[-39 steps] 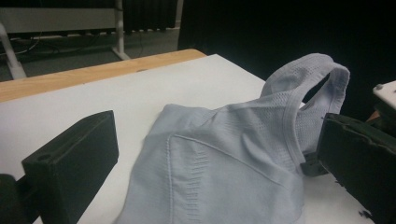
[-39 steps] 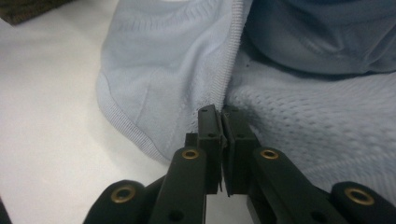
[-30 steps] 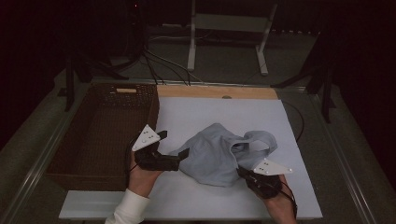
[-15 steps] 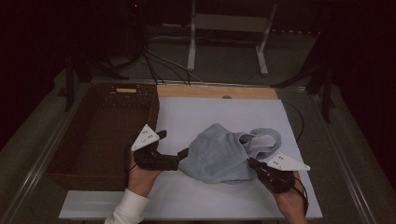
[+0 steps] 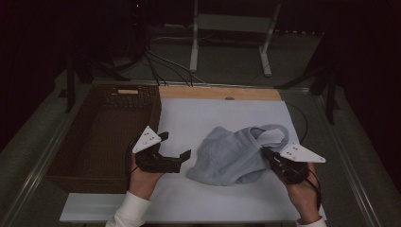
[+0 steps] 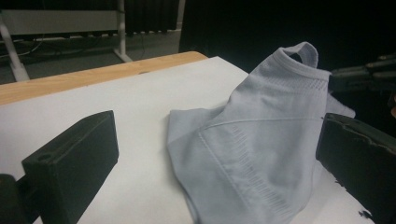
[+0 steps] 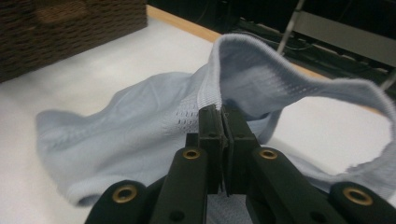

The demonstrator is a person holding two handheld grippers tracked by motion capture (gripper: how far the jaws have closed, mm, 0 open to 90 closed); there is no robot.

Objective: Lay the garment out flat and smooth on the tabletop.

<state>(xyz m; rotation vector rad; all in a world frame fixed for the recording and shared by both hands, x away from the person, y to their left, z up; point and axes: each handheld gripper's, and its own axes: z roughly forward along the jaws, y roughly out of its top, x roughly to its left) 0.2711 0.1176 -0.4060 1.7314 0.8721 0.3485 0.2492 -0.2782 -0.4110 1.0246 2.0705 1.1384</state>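
Item: wicker basket [image 5: 101,137], dark brown, rectangular, at the left of the high view, its long side running along the left edge of the white board [image 5: 213,116]. A corner of its weave also sits in the upper left of the right gripper view.

Item: my left gripper [image 5: 177,145], lower left of centre in the high view, over the white board just right of the basket. Its jaws stand wide apart and hold nothing; in the left gripper view they sit at the lower left and lower right edges of the frame with the cloth lying between and beyond them, not touched.

Item: pale grey-blue garment [image 5: 234,153], knitted, crumpled, at the centre-right of the board in the high view. One ribbed band arches up from it as a loop toward the upper right. In the left gripper view the garment [image 6: 252,144] fills the centre and right, its band raised at the top right.

Item: my right gripper [image 5: 265,152], lower right in the high view, at the garment's right edge. Its jaws are pressed together on the ribbed hem, seen plainly at the bottom centre of the right gripper view [image 7: 223,122], with the cloth lifted there.

Item: wooden strip [image 5: 220,92], along the board's far edge.
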